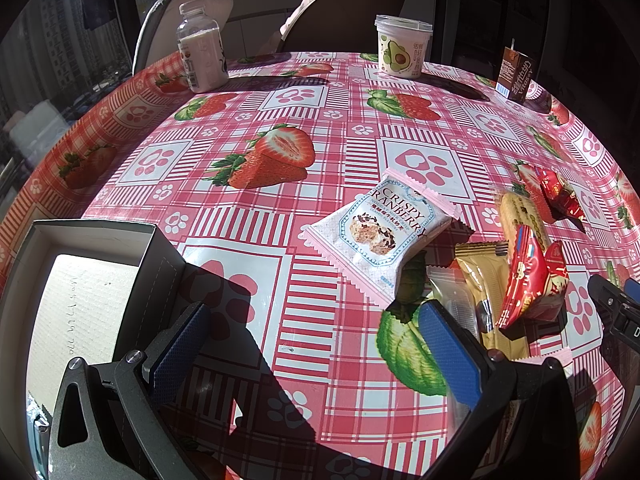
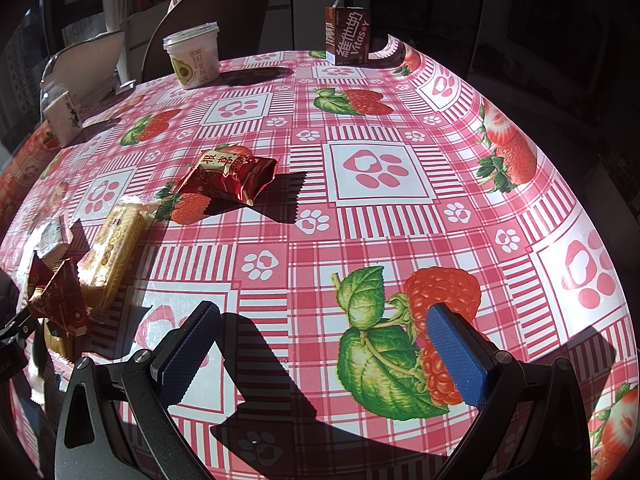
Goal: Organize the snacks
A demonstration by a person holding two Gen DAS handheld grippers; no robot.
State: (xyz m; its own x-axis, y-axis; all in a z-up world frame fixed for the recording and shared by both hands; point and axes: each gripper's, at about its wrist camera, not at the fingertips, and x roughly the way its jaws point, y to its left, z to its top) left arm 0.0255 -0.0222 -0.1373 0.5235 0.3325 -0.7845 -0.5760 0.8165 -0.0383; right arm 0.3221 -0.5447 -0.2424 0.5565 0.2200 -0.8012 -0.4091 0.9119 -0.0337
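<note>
While both grippers hover over the strawberry-print red checked tabletop [image 1: 320, 80], jaws spread wide and empty: left gripper [image 1: 316, 344], right gripper [image 2: 324, 350]. Open grey cardboard box [image 1: 156, 264] sits at the left gripper's left finger. White-and-pink "Crispy Cranberry" packet [image 1: 380, 236] lies ahead of it, flat. Beside the packet, a cluster: gold foil wrapper [image 1: 480, 272], red foil snack [image 1: 528, 280], clear-wrapped yellow biscuit pack [image 2: 114, 244]. Another red foil snack pouch [image 2: 228, 176] lies apart, ahead of the right gripper.

Hard sunlight; sharp shadows; fisheye-bent, dark edges.
</note>
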